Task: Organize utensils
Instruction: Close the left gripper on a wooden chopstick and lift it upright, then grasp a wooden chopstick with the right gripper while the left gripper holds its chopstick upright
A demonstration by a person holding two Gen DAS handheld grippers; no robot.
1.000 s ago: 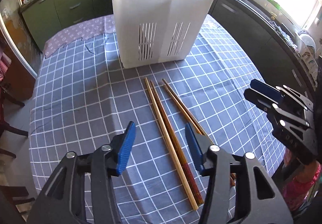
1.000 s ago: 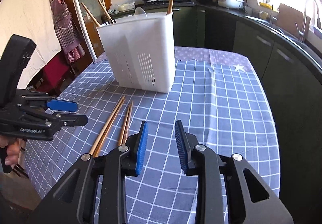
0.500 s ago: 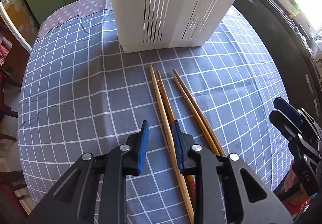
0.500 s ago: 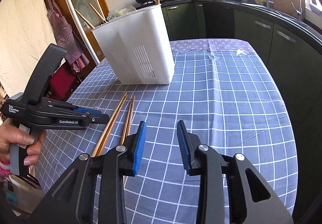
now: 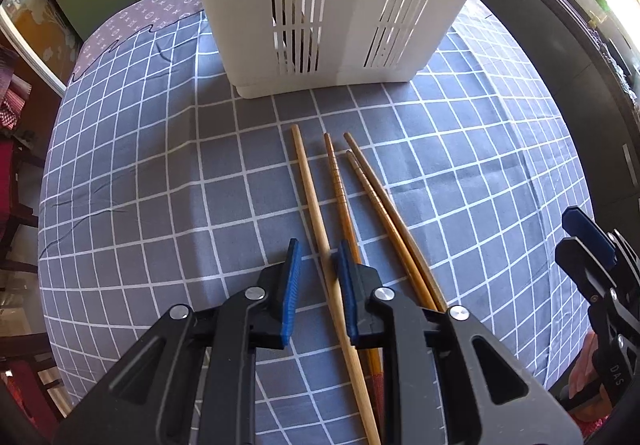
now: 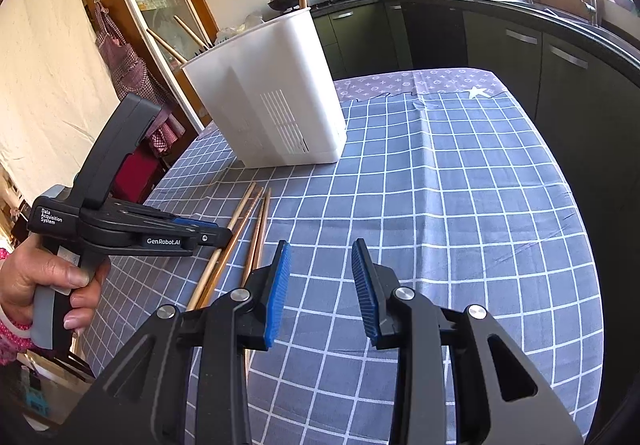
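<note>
Wooden chopsticks (image 5: 340, 189) lie side by side on the checked desk (image 5: 152, 173), near the white holder (image 5: 340, 5). Left gripper (image 5: 316, 281) points down over them, its jaws closing with the palest stick between them. Right gripper (image 6: 320, 285) hangs above the cloth, jaws partly apart, holding nothing.

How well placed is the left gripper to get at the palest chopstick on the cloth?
Probably well: the left gripper already straddles the palest chopstick, its jaws closing, with nothing in between.
</note>
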